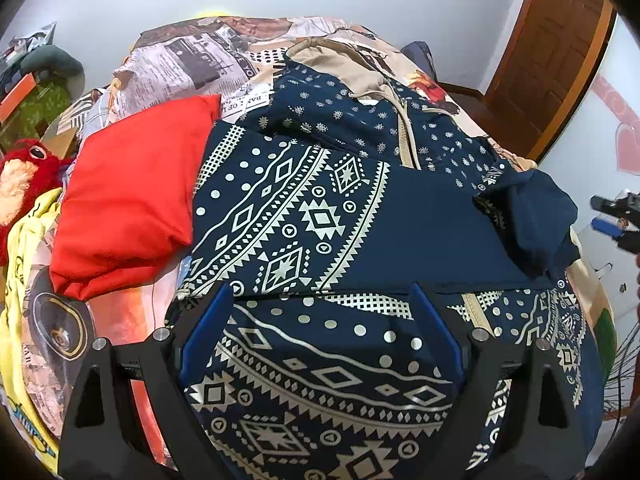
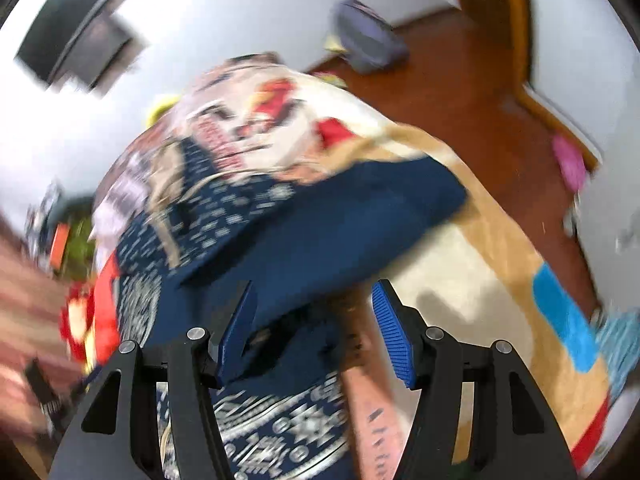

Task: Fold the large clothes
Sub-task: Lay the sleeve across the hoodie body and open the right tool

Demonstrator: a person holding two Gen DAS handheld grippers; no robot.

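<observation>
On the bed's picture-printed cover (image 1: pixel 180 64) lies the navy hooded jacket with cream geometric patterns (image 1: pixel 320 216), partly folded, beside a red folded cloth (image 1: pixel 128 208). Above its lower part hangs the left gripper (image 1: pixel 320 336), jaws wide apart and empty. Over the plain navy sleeve (image 2: pixel 340 216), the right gripper (image 2: pixel 316 332) stands parted, pinching nothing.

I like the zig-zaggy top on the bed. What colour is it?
The hoodie is dark blue with cream zigzags, diamonds and dots. Left wrist view shows it best.
</observation>
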